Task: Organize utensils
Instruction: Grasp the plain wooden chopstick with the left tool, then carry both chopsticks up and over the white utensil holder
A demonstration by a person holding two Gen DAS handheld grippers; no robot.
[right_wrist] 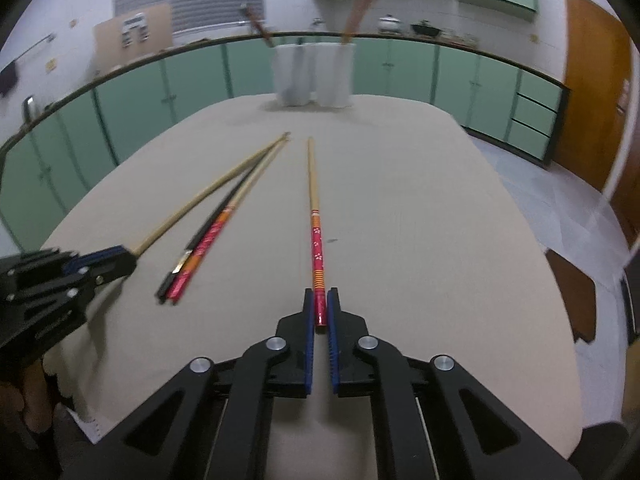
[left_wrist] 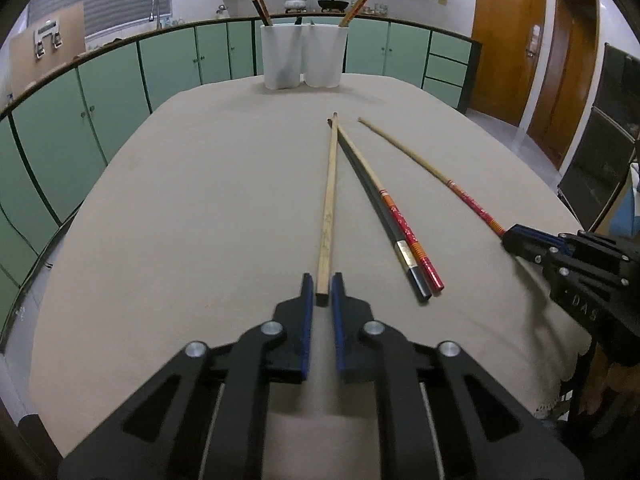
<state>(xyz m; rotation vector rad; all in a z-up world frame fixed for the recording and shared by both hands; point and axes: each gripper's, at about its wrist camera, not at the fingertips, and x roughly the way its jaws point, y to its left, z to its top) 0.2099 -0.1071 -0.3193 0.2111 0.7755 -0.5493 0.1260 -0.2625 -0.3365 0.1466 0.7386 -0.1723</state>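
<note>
Chopsticks: left fingers (left_wrist: 322,289) straddle plain one (left_wrist: 328,204); right fingers (right_wrist: 321,305) clamp red-patterned one (right_wrist: 315,216).

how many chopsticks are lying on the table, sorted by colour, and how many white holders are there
Plain wooden chopstick: 1, its end between the left tool fingers
Red-handled chopsticks: 2, one in the right tool
Black chopstick: 1
White holders: 2
Total: 4 chopsticks on the table, 2 holders, 6 things.
</note>
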